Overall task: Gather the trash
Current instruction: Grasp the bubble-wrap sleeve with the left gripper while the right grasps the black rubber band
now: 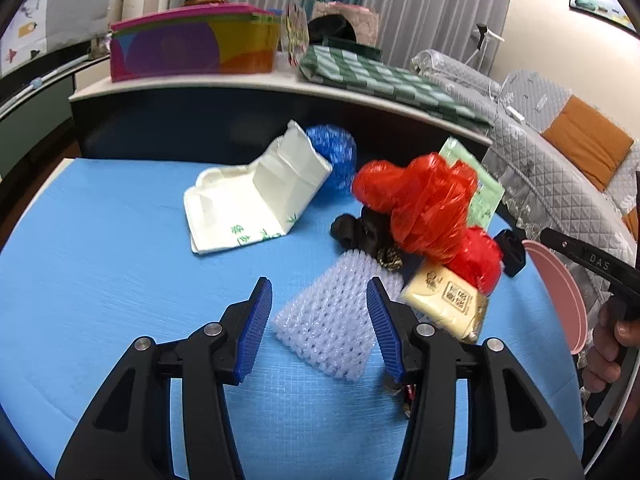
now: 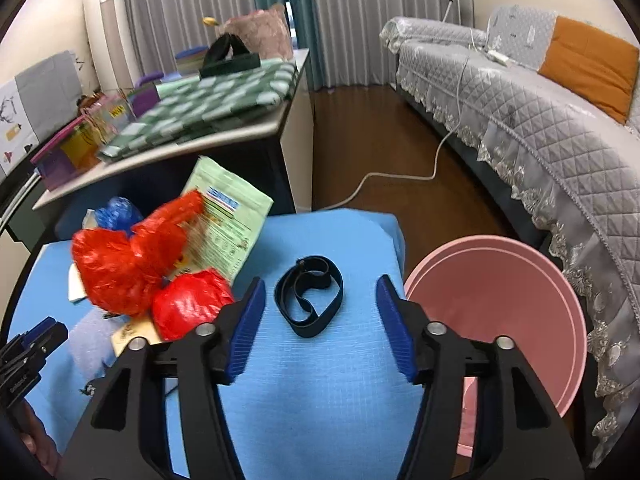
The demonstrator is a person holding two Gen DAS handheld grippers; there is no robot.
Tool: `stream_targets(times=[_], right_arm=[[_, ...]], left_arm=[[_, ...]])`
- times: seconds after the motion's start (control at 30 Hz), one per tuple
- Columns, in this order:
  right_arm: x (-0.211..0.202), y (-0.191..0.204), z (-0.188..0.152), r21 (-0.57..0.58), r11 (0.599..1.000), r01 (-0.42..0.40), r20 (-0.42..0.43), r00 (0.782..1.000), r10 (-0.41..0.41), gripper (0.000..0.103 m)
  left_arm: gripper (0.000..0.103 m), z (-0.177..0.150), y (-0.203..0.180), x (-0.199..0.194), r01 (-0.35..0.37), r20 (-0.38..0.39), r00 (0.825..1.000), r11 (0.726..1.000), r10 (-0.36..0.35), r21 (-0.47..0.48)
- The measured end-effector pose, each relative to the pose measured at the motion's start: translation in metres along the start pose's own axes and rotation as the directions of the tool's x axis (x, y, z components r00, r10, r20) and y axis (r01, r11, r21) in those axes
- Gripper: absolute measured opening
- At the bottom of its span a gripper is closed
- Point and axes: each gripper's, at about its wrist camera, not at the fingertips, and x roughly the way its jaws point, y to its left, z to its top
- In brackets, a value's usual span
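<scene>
Trash lies on a blue table [image 1: 100,248]. My left gripper [image 1: 320,292] is open, its jaws on either side of a white foam net sleeve [image 1: 332,320]. Beyond it lie a red plastic bag [image 1: 424,204], a yellow tissue pack [image 1: 448,300], a white paper bag [image 1: 256,196], a blue net ball [image 1: 336,152], a green packet [image 1: 484,188] and a dark crumpled item [image 1: 360,228]. My right gripper [image 2: 322,294] is open over a black elastic band [image 2: 310,300]. The pink bin [image 2: 500,320] stands at the table's right edge.
A dark counter [image 1: 240,116] with a colourful box [image 1: 192,44] and a green checked cloth [image 1: 384,80] stands behind the table. A grey quilted sofa [image 2: 540,120] with an orange cushion [image 2: 588,68] runs along the right. A white cable [image 2: 400,176] lies on the wooden floor.
</scene>
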Motion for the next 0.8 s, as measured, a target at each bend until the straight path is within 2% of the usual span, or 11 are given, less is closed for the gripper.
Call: stream_targets(times=[0.07, 0.4, 0.53, 0.6, 0.7, 0.77, 0.8], right_arm=[[0.009, -0.002, 0.000, 0.016, 1.000, -0.004, -0.021, 1.000, 0.004, 0.063], [0.048, 0.006, -0.006, 0.027, 0.999, -0.027, -0.121, 0.992, 0.030, 0.066], [0.055, 0.010, -0.009, -0.005, 1.000, -0.004, -0.146, 0.989, 0.003, 0.064], [0.057, 0.011, -0.010, -0.013, 1.000, -0.004, -0.154, 0.988, 0.002, 0.049], [0.054, 0.016, -0.010, -0.043, 0.999, -0.012, -0.151, 0.989, 0.005, 0.024], [0.051, 0.019, -0.011, -0.050, 0.999, -0.022, -0.148, 0.989, 0.014, 0.017], [0.049, 0.021, -0.012, -0.054, 0.998, -0.024, -0.145, 0.989, 0.016, 0.016]], left_arm=[[0.055, -0.001, 0.000, 0.007, -0.001, -0.020, 1.000, 1.000, 0.001, 0.000], [0.056, -0.006, -0.001, 0.024, 0.013, -0.080, 0.997, 1.000, -0.011, 0.014], [0.056, -0.007, 0.000, 0.029, 0.005, -0.100, 0.995, 1.000, -0.003, 0.022], [0.055, -0.008, 0.000, 0.029, 0.008, -0.105, 0.994, 1.000, -0.006, 0.022], [0.043, -0.007, 0.000, 0.028, 0.012, -0.110, 0.994, 1.000, -0.009, 0.027], [0.029, -0.007, 0.000, 0.027, 0.006, -0.113, 0.994, 0.999, -0.003, 0.033], [0.025, -0.007, 0.000, 0.026, 0.008, -0.115, 0.993, 0.999, -0.004, 0.034]])
